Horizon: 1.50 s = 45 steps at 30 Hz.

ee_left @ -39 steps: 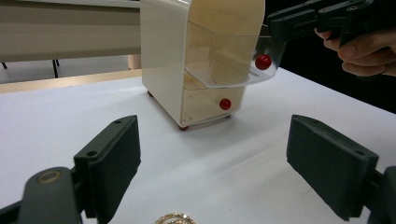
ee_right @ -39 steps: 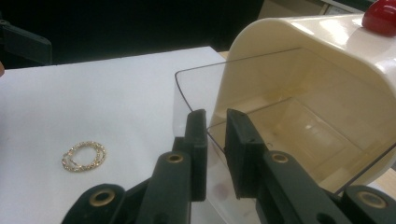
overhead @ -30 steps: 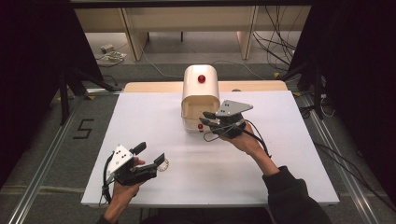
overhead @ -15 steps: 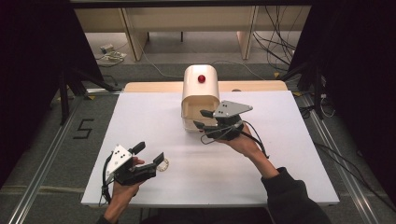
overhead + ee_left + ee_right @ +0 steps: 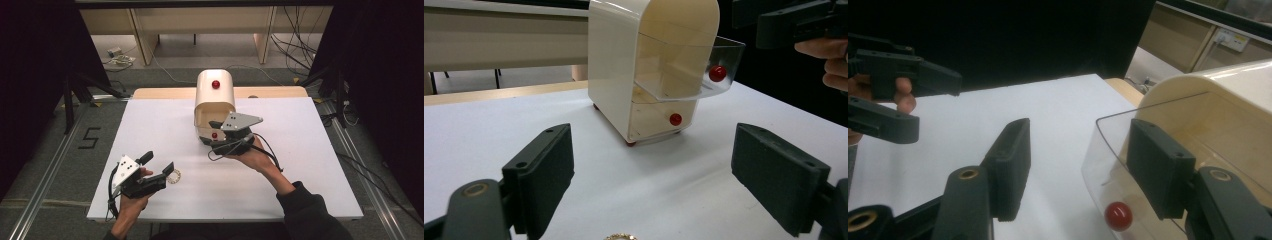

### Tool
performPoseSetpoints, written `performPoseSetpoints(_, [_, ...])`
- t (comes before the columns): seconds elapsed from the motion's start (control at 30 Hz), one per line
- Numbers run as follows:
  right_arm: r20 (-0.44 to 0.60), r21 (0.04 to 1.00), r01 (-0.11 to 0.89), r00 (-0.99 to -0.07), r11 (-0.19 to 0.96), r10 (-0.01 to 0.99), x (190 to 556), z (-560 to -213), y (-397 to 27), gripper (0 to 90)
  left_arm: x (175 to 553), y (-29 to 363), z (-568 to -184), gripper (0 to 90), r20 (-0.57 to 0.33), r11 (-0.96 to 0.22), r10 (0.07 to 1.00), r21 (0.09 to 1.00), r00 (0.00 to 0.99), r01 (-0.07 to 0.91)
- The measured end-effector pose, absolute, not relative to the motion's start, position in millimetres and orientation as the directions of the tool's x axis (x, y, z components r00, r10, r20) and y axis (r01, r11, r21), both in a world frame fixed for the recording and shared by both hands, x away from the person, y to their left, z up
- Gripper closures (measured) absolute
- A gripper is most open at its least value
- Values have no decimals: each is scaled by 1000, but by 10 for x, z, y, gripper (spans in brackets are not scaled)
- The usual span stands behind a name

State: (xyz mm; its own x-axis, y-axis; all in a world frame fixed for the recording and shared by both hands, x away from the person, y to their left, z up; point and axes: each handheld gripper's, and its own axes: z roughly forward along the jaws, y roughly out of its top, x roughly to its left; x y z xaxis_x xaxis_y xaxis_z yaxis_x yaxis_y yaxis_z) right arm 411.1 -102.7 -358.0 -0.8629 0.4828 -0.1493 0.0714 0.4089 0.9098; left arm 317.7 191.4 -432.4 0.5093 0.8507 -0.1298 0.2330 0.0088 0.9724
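Observation:
A cream drawer cabinet (image 5: 215, 102) with red knobs stands mid-table. Its clear upper drawer (image 5: 719, 65) is pulled out; the lower drawer (image 5: 659, 120) is closed. My right gripper (image 5: 209, 134) is at the drawer's front. Its jaws have just been opening and now stand open, one on each side of the drawer's clear front wall (image 5: 1103, 165). The red knob (image 5: 1118, 216) sits low between them, untouched. My left gripper (image 5: 159, 161) rests open at the near left, just behind a small beaded ring (image 5: 173, 176) on the table. In the left gripper view the ring (image 5: 620, 237) lies between the wide jaws.
The white table (image 5: 300, 150) has free room on both sides of the cabinet. A wooden strip (image 5: 165, 93) runs along its far edge. Shelving and cables stand on the floor beyond. In the right gripper view the left gripper (image 5: 938, 107) shows at far left.
The right gripper's jaws have spread apart at the drawer front and the hand has shifted slightly. The left gripper and the ring have stayed put.

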Motion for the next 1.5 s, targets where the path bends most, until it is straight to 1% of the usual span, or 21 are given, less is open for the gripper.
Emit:
performPoseSetpoints(0.53, [-149, 882, 64, -903, 467, 404, 4017, -3691, -840, 388, 3177, 1932, -4321, 165, -135, 20, 861, 973, 491, 232])
performPoseSetpoints(0.9, [-133, 860, 83, -917, 504, 376, 3999, -3810, -734, 371, 3178, 1938, -4321, 165, -139, 28, 867, 973, 479, 231])
performPoseSetpoints(1.5, [-105, 845, 101, -931, 525, 348, 3983, -3981, -621, 357, 3181, 1953, -4321, 165, -137, 29, 874, 972, 466, 232])
